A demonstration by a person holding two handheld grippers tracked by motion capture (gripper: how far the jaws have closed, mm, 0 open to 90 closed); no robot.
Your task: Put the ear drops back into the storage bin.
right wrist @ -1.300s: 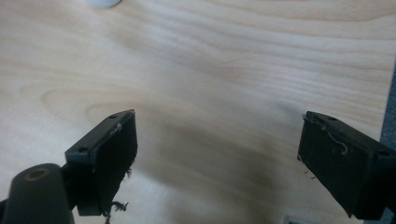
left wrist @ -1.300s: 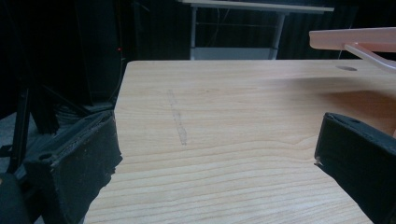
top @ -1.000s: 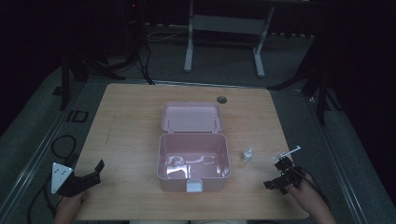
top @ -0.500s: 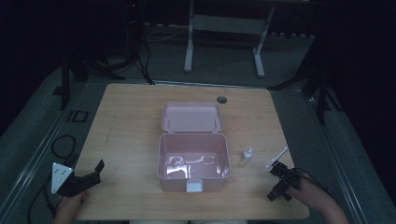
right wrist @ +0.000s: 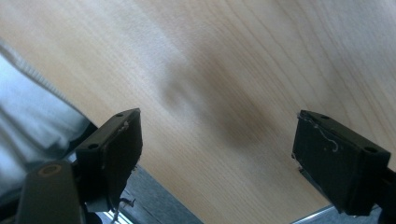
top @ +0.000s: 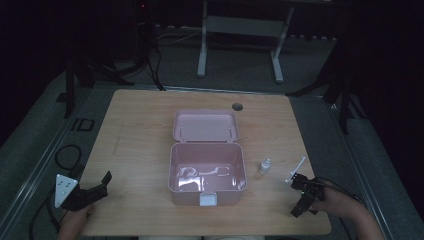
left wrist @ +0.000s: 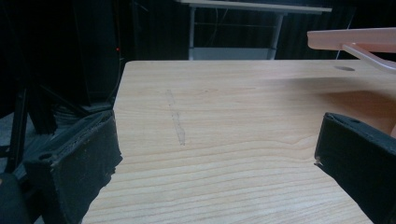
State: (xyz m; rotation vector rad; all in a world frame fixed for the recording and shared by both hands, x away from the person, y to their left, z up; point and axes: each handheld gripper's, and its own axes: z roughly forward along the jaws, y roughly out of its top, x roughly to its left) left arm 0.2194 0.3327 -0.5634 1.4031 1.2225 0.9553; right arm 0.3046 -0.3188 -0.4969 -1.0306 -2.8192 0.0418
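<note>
While both tongs, left and right, hang apart and empty, the open pink box sits mid-desk; right of it, a likely light, slippery small bottle, best pinched across its body.

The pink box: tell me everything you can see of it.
The pink box looks like glossy plastic with rounded corners. It stands open at the middle of the wooden table, its hinged lid folded back flat on the far side. A pale latch sits on its near wall. Glare hides what, if anything, lies inside. Neither gripper touches it.
</note>
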